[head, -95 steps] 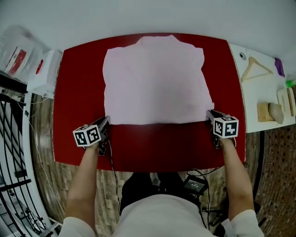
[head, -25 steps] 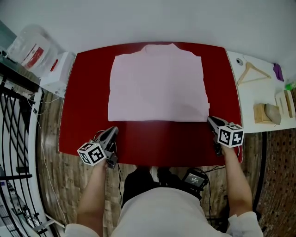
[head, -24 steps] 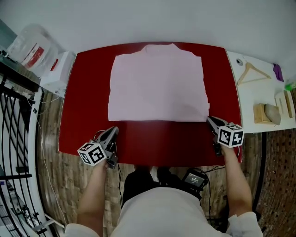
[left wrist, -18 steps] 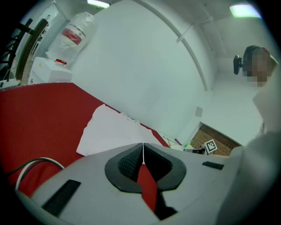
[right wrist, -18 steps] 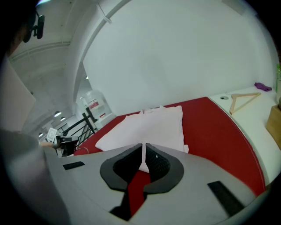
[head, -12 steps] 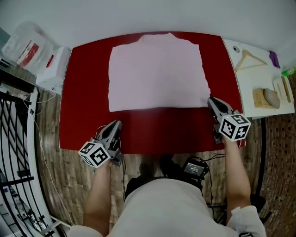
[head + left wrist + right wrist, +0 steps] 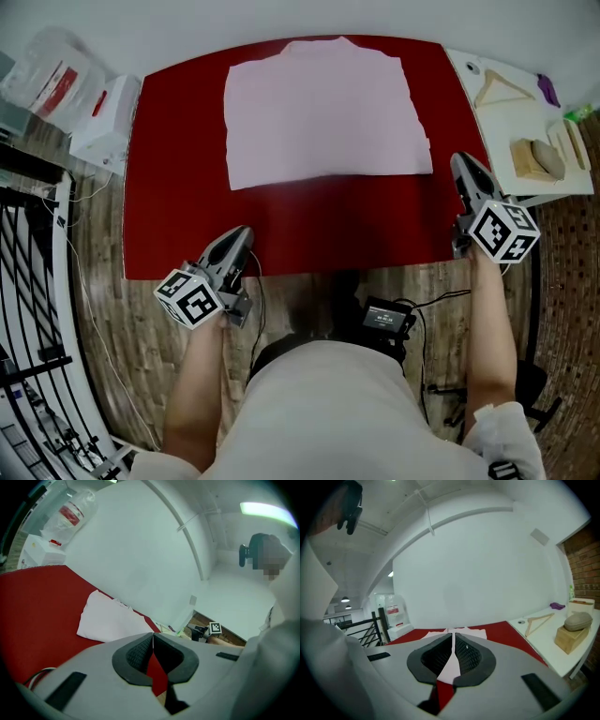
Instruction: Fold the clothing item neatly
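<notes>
A pale pink garment [image 7: 323,112] lies flat as a folded rectangle on the far half of the red table [image 7: 178,216]. My left gripper [image 7: 242,232] hangs shut and empty just off the table's near edge, left of centre. My right gripper [image 7: 459,159] is shut and empty too, raised at the table's right edge a little beyond the garment's near right corner. In the left gripper view the garment [image 7: 112,620] lies well ahead of the closed jaws. The right gripper view shows the garment [image 7: 464,632] low and far over the shut jaws.
A white side table [image 7: 497,122] on the right carries a wooden hanger [image 7: 502,86] and a wood block with a grey lump [image 7: 536,159]. White boxes [image 7: 103,117] and a black railing [image 7: 28,309] stand at left. A black device [image 7: 386,319] with cables sits below the table edge.
Both grippers have drawn back from the garment and risen; the right one has left the garment's near right corner. The garment lies as before.
</notes>
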Tool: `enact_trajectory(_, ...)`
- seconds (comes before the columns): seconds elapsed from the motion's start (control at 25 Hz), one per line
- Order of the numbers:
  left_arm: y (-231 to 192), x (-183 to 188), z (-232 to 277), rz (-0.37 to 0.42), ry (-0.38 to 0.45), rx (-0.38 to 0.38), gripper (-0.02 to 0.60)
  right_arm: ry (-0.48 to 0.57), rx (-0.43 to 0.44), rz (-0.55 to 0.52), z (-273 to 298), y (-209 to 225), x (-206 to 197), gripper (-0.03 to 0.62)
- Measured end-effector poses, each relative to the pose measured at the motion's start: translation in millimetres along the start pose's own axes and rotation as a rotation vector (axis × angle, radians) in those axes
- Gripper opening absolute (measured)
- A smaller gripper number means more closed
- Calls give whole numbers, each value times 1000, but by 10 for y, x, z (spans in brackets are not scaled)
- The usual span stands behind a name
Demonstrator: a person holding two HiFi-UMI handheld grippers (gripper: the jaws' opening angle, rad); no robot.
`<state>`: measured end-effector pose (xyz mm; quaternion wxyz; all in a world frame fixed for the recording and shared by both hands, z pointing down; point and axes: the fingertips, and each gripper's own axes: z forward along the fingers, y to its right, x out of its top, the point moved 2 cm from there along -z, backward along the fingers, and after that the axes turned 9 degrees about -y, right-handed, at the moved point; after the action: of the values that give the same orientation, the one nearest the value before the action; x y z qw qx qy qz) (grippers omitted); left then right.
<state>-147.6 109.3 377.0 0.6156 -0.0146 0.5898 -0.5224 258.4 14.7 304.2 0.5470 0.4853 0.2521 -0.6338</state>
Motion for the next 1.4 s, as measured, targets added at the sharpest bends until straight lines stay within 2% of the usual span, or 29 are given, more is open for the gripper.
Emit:
enact_trajectory(0.16,124,-64,-180,21,-9,-39,6,59,-16,-54,-372,-276,213,26)
enact_trajectory(0.32,296,-140,-345,52,-13,-90,6,84,28,-78,-702,-714,255,26)
enact_trajectory(0.52,533,-282,-545,94,-26,-156,6,88,78,-71,-1081,-1264,-12,26)
enact_trajectory(0.64,658,-360,-679,112,-26,-185,6,71,90,-19,-1273,-1476,-271,26)
enact_trajectory(0.8,791,-428,-834,138,-27,-217,6,61,109,56,-1475,-1693,-560,26)
enact_trajectory(1.0,957,-501,-993,152,-30,-246,6,34,116,62,-1619,-1912,-785,26)
enact_trajectory(1.2,1139,-557,-1086,154,-32,-259,6,35,151,58,-1699,-2083,-788,25)
enact_trajectory(1.4,1342,-595,-1124,179,-9,-224,6,24,197,65,-1748,-2103,-735,21)
